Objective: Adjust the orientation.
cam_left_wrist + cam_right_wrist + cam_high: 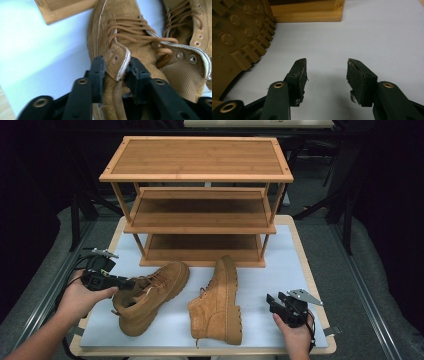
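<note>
Two tan boots (pixel 150 295) (pixel 219 300), one toppled

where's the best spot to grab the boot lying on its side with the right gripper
Probably the ankle collar of the boot on its side. It lies sole toward the right gripper, whose jaws stand open over bare mat, and the sole looks too broad to span. Come from the near end, one jaw inside the opening.

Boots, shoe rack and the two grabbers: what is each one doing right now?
Left boot: lying tilted, collar pinched by the left gripper.
Right boot: lying on its side, sole toward the right gripper, untouched.
Shoe rack: standing upright, nothing on the shelves that I can see.
Left gripper: shut on the left boot's collar.
Right gripper: open, holding nothing.
</note>
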`<state>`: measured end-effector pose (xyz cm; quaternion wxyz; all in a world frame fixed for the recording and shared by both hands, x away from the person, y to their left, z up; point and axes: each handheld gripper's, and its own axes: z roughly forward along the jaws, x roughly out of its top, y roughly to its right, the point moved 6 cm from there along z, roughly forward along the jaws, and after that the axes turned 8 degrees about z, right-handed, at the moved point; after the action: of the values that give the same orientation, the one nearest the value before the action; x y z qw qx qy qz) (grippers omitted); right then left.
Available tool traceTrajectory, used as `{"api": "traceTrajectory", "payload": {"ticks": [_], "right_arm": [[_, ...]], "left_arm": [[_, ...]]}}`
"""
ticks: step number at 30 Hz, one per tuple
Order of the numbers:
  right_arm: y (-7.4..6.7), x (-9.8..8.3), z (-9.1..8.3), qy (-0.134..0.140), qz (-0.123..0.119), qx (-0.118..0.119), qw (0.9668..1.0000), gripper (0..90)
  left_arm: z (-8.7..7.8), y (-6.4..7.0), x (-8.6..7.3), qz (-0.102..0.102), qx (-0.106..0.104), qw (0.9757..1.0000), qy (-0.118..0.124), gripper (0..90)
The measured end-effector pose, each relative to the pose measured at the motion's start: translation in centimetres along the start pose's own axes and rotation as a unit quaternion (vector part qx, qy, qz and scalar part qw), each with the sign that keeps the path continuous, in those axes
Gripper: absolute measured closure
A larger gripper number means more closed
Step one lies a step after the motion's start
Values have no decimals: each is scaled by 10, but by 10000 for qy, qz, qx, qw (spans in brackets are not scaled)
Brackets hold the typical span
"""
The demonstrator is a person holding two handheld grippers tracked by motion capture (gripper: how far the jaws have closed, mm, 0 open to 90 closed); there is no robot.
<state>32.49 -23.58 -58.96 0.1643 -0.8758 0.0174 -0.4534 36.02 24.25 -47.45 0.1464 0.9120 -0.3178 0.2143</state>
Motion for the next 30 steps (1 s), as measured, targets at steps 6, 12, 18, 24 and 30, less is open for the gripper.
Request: {"api": "traceTrajectory", "payload": {"ticks": [6, 12, 18, 24, 30], "right_arm": [[1, 0, -2, -25, 6, -26, 10000, 498], [1, -1, -1, -14, 1, -6, 10000, 499], [0, -1, -1, -6, 1, 11, 10000, 499], [-1, -2, -1, -57, -30, 37, 10000, 493], [-1, -3, 0, -37, -26, 36, 10000, 491]], "left_arm": [[4, 1, 4, 214, 130, 9936, -1098, 646], [9, 1, 0, 162, 137, 9861, -1649, 652], [14, 0, -5, 59, 79, 9823, -1868, 659], [20, -1, -11, 0, 37, 9811, -1932, 686], [20, -2, -11, -28, 37, 9810, -1942, 718]]}}
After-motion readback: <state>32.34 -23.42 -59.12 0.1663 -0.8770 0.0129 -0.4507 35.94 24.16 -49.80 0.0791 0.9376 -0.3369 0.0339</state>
